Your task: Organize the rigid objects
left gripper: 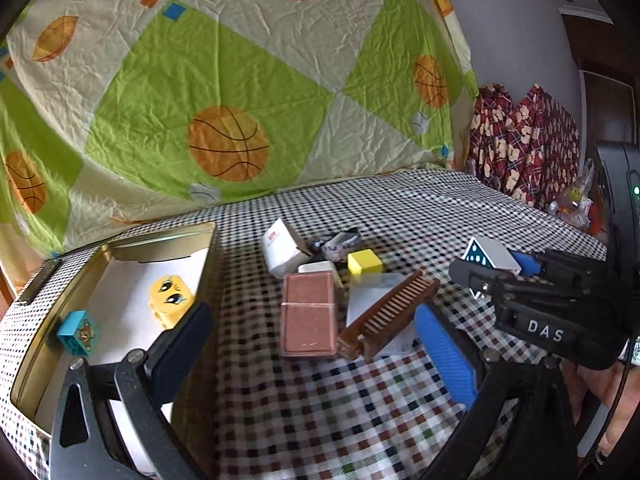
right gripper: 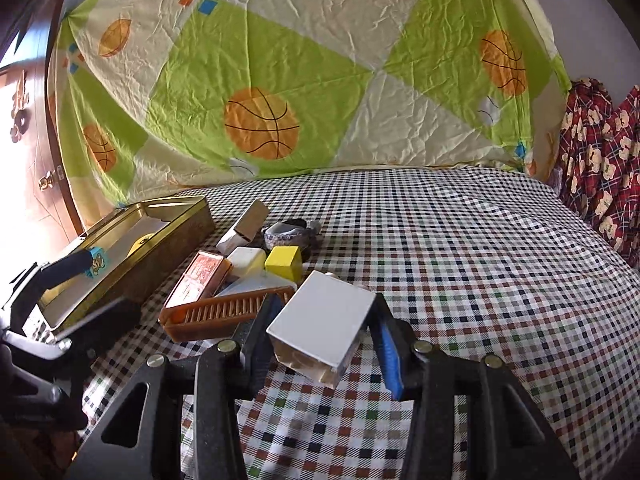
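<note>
The right gripper [right gripper: 320, 336] is clamped on a small grey box [right gripper: 320, 316] — flat-topped, glossy-ended — while the left gripper [left gripper: 316, 356] stands apart, empty.

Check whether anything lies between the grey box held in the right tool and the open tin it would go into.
Yes. The grey box, gripped by the right tool, is separated from the tin by the brown comb and red case, with the left tool near the tin's wall. Lifted over, nothing visible blocks it.
</note>
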`<action>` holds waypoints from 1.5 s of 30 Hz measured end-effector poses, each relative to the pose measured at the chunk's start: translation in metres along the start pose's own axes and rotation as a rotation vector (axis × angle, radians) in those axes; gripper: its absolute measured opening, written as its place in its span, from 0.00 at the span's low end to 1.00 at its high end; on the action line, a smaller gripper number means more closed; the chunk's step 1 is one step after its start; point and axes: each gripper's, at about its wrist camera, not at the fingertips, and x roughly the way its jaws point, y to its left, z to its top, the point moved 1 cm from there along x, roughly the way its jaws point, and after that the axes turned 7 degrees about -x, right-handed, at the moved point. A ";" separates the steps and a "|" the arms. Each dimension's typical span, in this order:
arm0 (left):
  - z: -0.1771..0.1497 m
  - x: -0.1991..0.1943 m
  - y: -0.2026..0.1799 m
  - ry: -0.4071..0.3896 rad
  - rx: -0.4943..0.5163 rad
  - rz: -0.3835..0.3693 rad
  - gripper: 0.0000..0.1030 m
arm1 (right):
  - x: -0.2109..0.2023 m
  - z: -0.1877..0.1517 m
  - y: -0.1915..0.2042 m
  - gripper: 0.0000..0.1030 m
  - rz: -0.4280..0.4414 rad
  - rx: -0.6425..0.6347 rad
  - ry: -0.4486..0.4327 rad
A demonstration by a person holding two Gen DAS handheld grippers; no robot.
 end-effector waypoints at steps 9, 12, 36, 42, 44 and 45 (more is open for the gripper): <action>0.002 0.036 -0.027 0.151 0.028 -0.083 0.88 | 0.011 0.004 -0.025 0.46 -0.006 0.059 0.014; -0.002 0.041 -0.037 0.192 0.068 -0.095 0.81 | 0.011 0.004 -0.025 0.46 -0.004 0.059 0.010; -0.006 0.047 -0.044 0.244 0.087 -0.151 0.50 | 0.007 0.003 -0.021 0.46 -0.015 0.035 0.004; -0.006 0.037 -0.047 0.188 0.112 -0.164 0.50 | 0.007 0.004 -0.021 0.46 -0.015 0.031 0.001; -0.006 0.037 -0.048 0.186 0.117 -0.167 0.50 | 0.008 0.004 -0.021 0.46 -0.016 0.030 0.001; -0.006 0.038 -0.048 0.194 0.116 -0.170 0.50 | 0.008 0.004 -0.021 0.46 -0.016 0.030 0.002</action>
